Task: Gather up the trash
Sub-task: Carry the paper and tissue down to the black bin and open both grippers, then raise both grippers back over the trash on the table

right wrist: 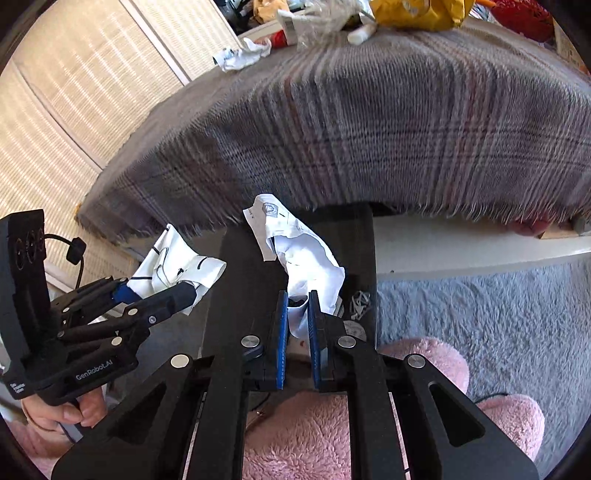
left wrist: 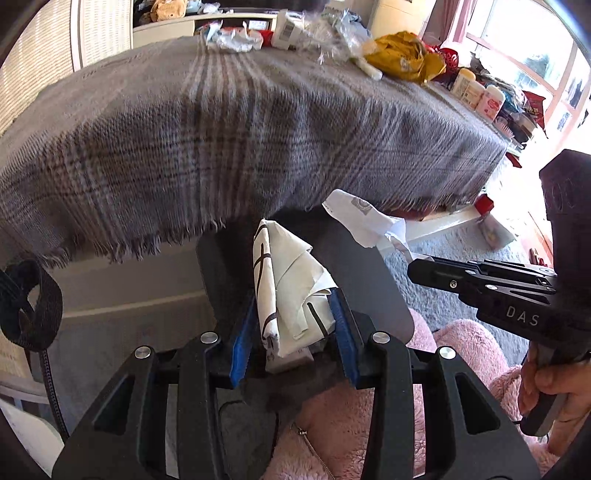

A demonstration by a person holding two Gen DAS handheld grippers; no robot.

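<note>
My left gripper (left wrist: 295,314) is shut on a folded white wrapper with black lines (left wrist: 291,288), held over a dark bin (left wrist: 369,273). It also shows in the right wrist view (right wrist: 173,269). My right gripper (right wrist: 297,314) is shut on a crumpled white paper (right wrist: 306,258), over the same bin (right wrist: 243,280). That paper shows in the left wrist view (left wrist: 365,221), with the right gripper (left wrist: 417,266) at the right. More trash lies at the bed's far end: a yellow bag (left wrist: 402,55), clear plastic (left wrist: 336,33) and crumpled white paper (right wrist: 240,55).
A bed with a grey plaid blanket (left wrist: 240,129) fills the view ahead, its fringe just beyond the bin. Bottles (left wrist: 476,92) stand on a cluttered ledge at right. Grey carpet (right wrist: 480,314) lies to the right. Pink fleece clothing (right wrist: 306,435) is below the grippers.
</note>
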